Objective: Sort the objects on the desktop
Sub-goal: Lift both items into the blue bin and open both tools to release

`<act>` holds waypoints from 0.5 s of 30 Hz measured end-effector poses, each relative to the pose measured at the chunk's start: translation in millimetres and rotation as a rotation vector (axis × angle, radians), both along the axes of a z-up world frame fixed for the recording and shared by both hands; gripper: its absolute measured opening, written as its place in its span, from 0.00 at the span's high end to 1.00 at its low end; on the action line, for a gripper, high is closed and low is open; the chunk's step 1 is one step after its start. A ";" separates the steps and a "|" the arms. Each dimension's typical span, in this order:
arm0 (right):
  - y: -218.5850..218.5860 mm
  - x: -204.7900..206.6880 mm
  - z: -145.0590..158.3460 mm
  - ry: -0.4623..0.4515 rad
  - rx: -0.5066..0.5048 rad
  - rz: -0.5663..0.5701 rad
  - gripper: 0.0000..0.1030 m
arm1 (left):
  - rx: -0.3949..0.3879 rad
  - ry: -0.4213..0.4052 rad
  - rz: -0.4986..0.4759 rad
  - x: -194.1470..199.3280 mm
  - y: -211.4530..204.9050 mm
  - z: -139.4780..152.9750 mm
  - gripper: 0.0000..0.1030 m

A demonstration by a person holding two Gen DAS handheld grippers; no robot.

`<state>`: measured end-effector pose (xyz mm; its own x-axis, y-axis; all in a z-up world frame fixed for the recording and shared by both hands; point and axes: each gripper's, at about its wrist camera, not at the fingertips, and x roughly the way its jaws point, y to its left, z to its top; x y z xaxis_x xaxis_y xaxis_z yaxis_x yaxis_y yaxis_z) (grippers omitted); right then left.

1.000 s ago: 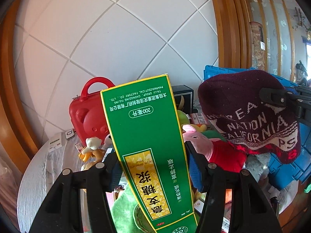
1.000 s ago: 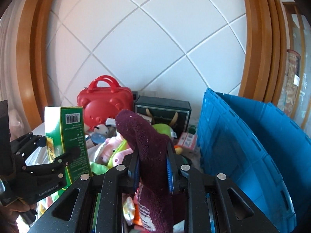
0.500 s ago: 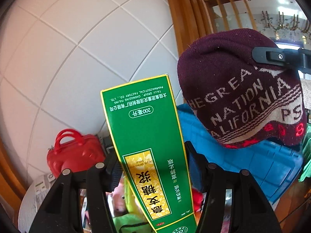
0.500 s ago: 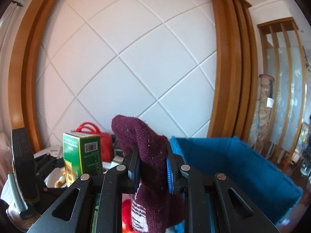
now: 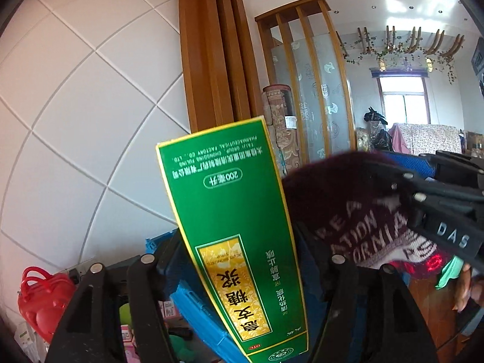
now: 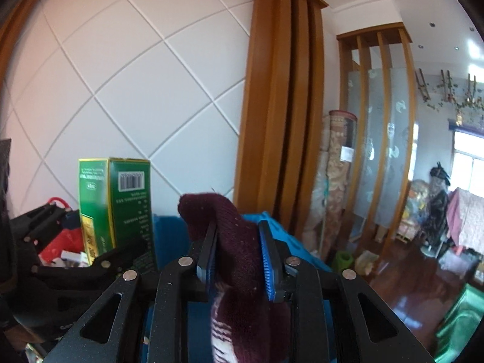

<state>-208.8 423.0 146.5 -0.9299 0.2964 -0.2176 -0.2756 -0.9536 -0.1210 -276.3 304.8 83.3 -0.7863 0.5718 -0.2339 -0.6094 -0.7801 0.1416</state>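
My left gripper point(image 5: 239, 260) is shut on a tall green medicine box point(image 5: 230, 230) with yellow trim, held upright in the air. It also shows in the right wrist view point(image 6: 121, 208), left of the hat. My right gripper point(image 6: 237, 242) is shut on a maroon knit hat point(image 6: 230, 230) with white lettering, which also shows in the left wrist view point(image 5: 357, 211) just right of the box. A blue plastic crate point(image 5: 199, 308) lies below and behind both held things; its rim shows in the right wrist view point(image 6: 169, 227).
A red toy suitcase point(image 5: 42, 296) sits low at the left among small packets. A white tiled wall point(image 5: 75, 106) and wooden frame point(image 5: 214, 60) stand behind. A room with a glossy wooden floor point(image 6: 408, 290) opens to the right.
Both grippers have swung to the right with the box and the hat still held. The table clutter has slid low and left, and the room beyond has come into view.
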 end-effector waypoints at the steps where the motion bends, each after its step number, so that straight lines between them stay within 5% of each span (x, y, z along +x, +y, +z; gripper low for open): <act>1: 11.3 -2.2 -1.2 -0.003 0.001 -0.026 0.63 | -0.016 0.001 0.012 -2.7 12.8 -0.2 0.13; 3: 31.4 -4.3 -4.6 -0.005 -0.011 -0.052 0.27 | -0.052 0.013 0.045 -2.0 35.7 -3.6 0.02; 4: 39.3 -3.4 -6.9 -0.003 -0.018 -0.060 0.23 | -0.067 0.016 0.062 1.6 44.4 -4.5 0.02; 10: 77.1 11.6 -21.3 0.010 -0.112 -0.063 0.20 | -0.115 0.025 0.143 4.1 53.5 -23.1 0.02; 15: 80.3 24.9 -33.1 0.023 -0.158 -0.041 0.07 | -0.111 0.032 0.213 3.8 40.1 -26.3 0.02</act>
<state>-183.9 503.3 113.5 -0.9230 0.2981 -0.2434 -0.3157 -0.9482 0.0360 -272.4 344.9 57.0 -0.8943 0.3644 -0.2596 -0.4268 -0.8690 0.2504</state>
